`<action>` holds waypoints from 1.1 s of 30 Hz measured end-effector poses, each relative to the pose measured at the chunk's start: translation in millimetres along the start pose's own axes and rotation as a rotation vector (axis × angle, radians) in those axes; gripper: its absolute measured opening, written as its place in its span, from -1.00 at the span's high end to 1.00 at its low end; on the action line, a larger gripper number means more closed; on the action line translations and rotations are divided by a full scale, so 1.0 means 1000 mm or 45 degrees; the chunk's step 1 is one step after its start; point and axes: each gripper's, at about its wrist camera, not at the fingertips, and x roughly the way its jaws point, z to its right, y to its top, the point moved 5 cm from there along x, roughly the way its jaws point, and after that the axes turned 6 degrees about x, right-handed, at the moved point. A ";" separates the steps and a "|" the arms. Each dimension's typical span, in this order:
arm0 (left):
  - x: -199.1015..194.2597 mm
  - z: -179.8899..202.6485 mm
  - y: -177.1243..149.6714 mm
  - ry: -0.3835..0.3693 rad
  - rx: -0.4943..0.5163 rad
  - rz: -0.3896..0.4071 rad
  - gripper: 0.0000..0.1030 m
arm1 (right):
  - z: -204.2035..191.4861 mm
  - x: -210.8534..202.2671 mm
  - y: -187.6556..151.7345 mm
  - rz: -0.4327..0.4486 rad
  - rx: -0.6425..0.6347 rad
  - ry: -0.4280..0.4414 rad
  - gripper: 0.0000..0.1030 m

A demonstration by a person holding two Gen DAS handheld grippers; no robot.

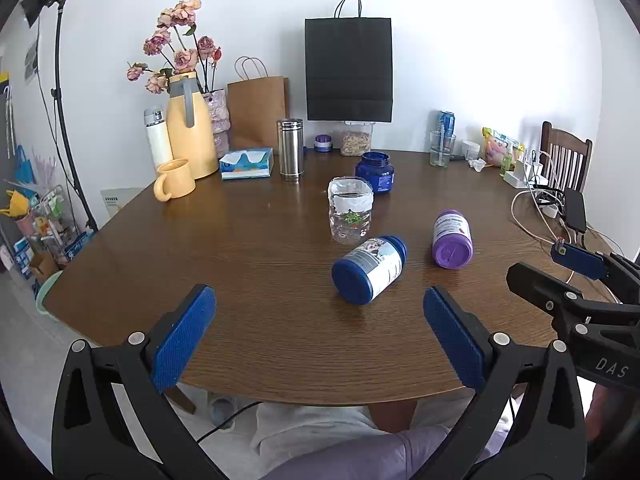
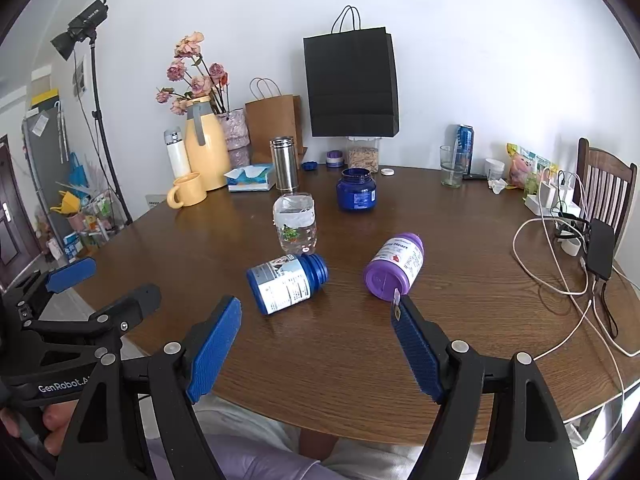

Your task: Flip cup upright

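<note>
Hovering over the table's (image 1: 248,360) near edge, the left gripper (image 1: 320,332) and right gripper (image 2: 316,340) were both spread wide and empty. Beyond lay a blue bottle (image 1: 370,269) and a purple bottle (image 2: 394,263) on their sides. Only the right view showed a small white cap (image 2: 387,172) at the far edge. Which item was the cup was unclear.

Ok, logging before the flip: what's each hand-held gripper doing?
Left hand-held gripper: open, holding nothing.
Right hand-held gripper: open, holding nothing.

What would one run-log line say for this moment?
left tool: open, empty | right tool: open, empty | blue bottle: on side | purple bottle: on side | table: neither touched
</note>
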 end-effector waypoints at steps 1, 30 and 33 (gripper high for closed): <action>0.000 0.001 0.000 0.001 0.002 -0.001 -1.00 | 0.000 0.000 0.000 -0.001 0.002 0.000 -0.57; -0.001 0.002 -0.001 -0.004 0.016 -0.006 -1.00 | 0.004 0.001 0.001 -0.008 0.016 -0.007 -0.57; -0.001 0.002 -0.001 -0.004 0.017 -0.007 -1.00 | 0.004 0.002 0.001 -0.008 0.015 -0.005 -0.57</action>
